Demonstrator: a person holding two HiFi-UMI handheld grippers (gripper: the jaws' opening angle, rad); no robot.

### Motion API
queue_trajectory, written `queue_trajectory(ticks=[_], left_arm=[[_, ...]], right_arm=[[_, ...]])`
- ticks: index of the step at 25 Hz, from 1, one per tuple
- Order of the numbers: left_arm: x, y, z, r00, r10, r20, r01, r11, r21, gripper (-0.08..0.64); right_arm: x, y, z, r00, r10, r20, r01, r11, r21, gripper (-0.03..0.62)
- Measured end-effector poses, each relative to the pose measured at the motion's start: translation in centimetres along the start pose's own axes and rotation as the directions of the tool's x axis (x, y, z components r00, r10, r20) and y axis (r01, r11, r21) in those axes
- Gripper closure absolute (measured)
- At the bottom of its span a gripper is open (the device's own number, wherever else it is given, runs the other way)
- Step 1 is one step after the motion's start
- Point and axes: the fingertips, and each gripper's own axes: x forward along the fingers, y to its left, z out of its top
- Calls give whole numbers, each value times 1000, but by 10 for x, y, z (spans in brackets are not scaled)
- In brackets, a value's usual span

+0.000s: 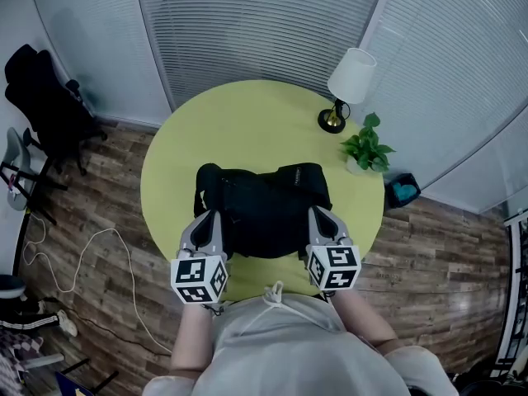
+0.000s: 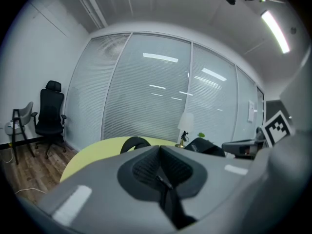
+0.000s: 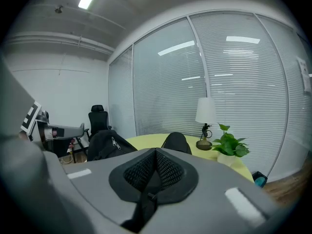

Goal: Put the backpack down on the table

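A black backpack (image 1: 264, 209) is over the near half of the round yellow-green table (image 1: 247, 122); whether it rests on the top or hangs just above it I cannot tell. My left gripper (image 1: 212, 214) is at its left side and my right gripper (image 1: 316, 213) at its right side. In the left gripper view the left gripper (image 2: 158, 148) is shut on a black strap (image 2: 169, 196), with the backpack (image 2: 207, 146) to the right. In the right gripper view the right gripper (image 3: 156, 152) is shut on another strap (image 3: 145, 199), with the backpack (image 3: 103, 144) to the left.
A white-shaded lamp (image 1: 351, 85) and a potted plant (image 1: 367, 148) stand at the table's far right edge. A black office chair (image 1: 41, 97) is at the left wall, a white cable (image 1: 82, 254) lies on the wood floor, and a teal bin (image 1: 403, 190) sits right of the table.
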Motion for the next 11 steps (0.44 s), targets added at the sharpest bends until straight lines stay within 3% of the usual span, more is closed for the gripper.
queue_trajectory(ticks=[11], left_arm=[[0, 10, -3, 1000, 9, -13, -9, 1000, -2, 554]], right_arm=[[6, 12, -8, 1000, 9, -18, -9, 1000, 3, 592]])
